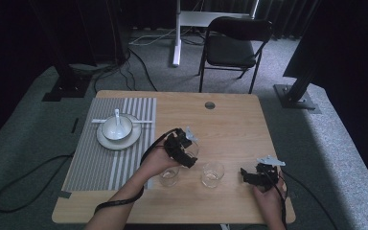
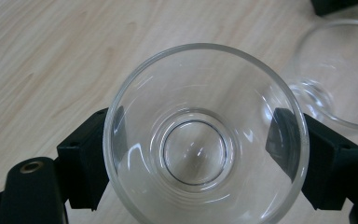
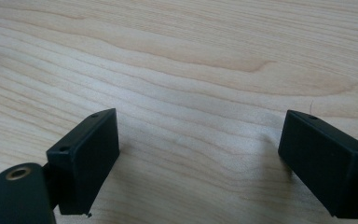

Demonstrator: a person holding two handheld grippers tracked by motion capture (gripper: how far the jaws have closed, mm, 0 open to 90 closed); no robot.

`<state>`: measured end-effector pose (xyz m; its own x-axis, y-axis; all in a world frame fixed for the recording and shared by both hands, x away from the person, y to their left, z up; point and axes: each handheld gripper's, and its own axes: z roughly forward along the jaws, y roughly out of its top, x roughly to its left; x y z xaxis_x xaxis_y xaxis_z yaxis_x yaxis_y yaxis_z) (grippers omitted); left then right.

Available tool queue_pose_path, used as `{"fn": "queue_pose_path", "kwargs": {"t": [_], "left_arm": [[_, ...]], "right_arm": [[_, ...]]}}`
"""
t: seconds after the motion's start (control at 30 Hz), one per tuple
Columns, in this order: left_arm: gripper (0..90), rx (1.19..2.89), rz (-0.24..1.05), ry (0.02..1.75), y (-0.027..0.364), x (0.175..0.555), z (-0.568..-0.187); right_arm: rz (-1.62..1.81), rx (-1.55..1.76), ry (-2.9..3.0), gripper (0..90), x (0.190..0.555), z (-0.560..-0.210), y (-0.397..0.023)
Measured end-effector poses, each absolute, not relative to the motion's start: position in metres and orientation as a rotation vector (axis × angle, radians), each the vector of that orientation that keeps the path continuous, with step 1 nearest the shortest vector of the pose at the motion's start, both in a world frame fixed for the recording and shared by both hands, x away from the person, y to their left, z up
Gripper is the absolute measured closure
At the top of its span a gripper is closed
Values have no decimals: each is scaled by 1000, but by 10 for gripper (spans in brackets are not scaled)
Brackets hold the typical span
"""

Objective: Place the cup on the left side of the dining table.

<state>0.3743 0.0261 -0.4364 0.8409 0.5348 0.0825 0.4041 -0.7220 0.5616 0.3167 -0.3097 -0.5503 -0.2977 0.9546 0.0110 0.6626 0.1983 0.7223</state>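
Your left gripper (image 2: 193,154) is clamped on a clear glass (image 2: 205,140), one black jaw pressing each side of its wall, mouth facing the camera, held just above the wooden table (image 2: 51,56) beside a second glass (image 2: 340,70). Your right gripper (image 3: 198,154) rests over bare wood, jaws wide apart, nothing between them.

Clear glass (image 2: 205,140) — empty, upright (mouth up) — clamped above the table.
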Motion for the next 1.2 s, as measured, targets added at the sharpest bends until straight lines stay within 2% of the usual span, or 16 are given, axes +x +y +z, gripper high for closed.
{"fn": "queue_pose_path", "kwargs": {"t": [0.53, 1.2], "left_arm": [[184, 2420, 376, 854, 75, 391, -432], [184, 2382, 427, 999, 152, 373, -432]], "right_arm": [[879, 1506, 2037, 118, 317, -550, -310], [879, 1508, 2036, 118, 317, -550, -310]]}}
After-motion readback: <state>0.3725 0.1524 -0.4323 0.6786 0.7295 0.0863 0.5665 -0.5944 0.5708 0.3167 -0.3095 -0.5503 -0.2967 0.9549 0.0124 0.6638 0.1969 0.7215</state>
